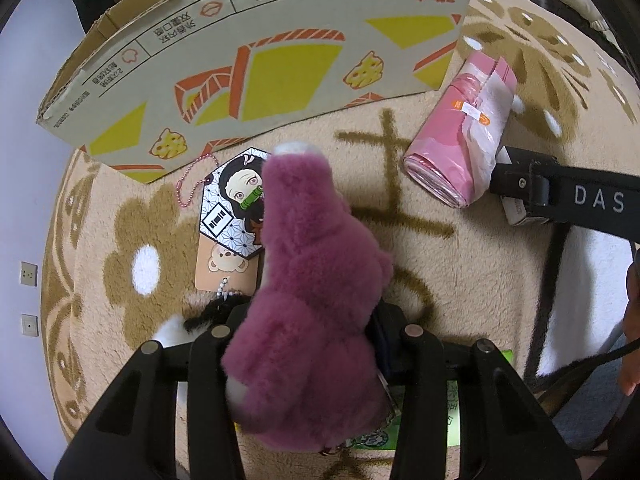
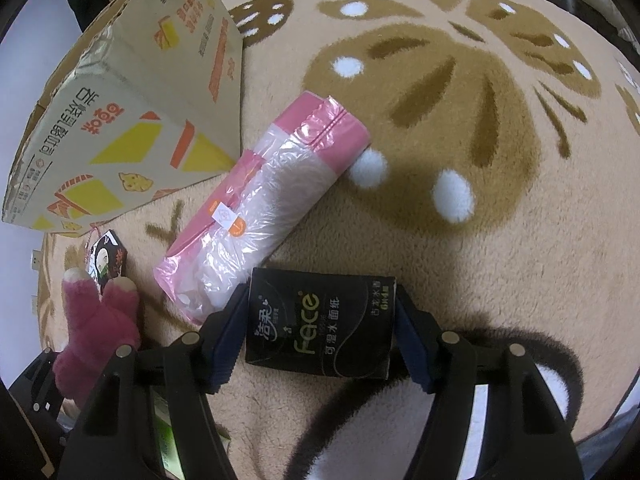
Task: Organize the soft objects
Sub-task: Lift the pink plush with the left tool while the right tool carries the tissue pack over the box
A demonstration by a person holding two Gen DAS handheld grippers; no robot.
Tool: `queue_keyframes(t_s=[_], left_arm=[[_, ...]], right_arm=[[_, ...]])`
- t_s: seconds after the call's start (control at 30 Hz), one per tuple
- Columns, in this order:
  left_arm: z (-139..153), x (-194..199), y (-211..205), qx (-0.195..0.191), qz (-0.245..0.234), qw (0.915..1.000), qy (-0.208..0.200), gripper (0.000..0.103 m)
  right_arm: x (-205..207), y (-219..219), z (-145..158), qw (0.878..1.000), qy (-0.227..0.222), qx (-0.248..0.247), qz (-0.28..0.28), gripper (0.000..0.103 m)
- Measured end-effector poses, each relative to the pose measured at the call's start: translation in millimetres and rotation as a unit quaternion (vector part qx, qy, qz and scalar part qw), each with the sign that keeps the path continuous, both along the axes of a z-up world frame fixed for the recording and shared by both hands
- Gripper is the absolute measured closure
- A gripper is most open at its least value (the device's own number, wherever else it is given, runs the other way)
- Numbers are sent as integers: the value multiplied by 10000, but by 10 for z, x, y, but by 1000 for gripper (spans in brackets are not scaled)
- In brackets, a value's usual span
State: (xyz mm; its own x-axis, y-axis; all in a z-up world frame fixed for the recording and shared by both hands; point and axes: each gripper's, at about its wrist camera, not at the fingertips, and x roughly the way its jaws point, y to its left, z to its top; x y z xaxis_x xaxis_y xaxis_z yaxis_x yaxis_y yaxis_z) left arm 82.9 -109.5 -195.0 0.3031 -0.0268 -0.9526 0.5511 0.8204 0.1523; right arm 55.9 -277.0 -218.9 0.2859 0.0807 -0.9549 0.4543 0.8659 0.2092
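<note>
My left gripper [image 1: 308,332] is shut on a purple plush toy [image 1: 308,280], held above the beige rug; the toy also shows in the right wrist view [image 2: 96,328]. My right gripper [image 2: 320,328] is shut on a black tissue pack [image 2: 320,328] low over the rug. A pink and clear roll of plastic bags [image 2: 256,208] lies just ahead of the pack, also seen in the left wrist view [image 1: 460,136]. A cardboard box [image 1: 248,60] stands at the far left of the rug, also in the right wrist view [image 2: 120,120].
An anime keychain card [image 1: 236,204] and a bear tag [image 1: 224,268] lie on the rug [image 2: 440,120] under the plush toy. A green packet [image 1: 472,400] lies near the left gripper. The right gripper's body [image 1: 568,196] reaches in from the right.
</note>
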Motion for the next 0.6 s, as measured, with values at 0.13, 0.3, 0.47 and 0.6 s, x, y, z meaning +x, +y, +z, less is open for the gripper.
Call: queue_keyframes(t_s=[0.13,0.3,0.47,0.6], left_arm=[[-5,16,24,-14,-19,10000,18,62],[32,28,53,-60,-75,9999,64,64],[154,65,127,-157,23,9998,-91,65],[287,121,210,-333,235,9989,-215,66]], right_arm=[[10,48,16,9999,26,-110,60,31],[29,53,23,9999,1,-117,49,33],[40,48,123,9997,-88,-169,121,34],[40,87,338,9984,-394,-315,240,35]])
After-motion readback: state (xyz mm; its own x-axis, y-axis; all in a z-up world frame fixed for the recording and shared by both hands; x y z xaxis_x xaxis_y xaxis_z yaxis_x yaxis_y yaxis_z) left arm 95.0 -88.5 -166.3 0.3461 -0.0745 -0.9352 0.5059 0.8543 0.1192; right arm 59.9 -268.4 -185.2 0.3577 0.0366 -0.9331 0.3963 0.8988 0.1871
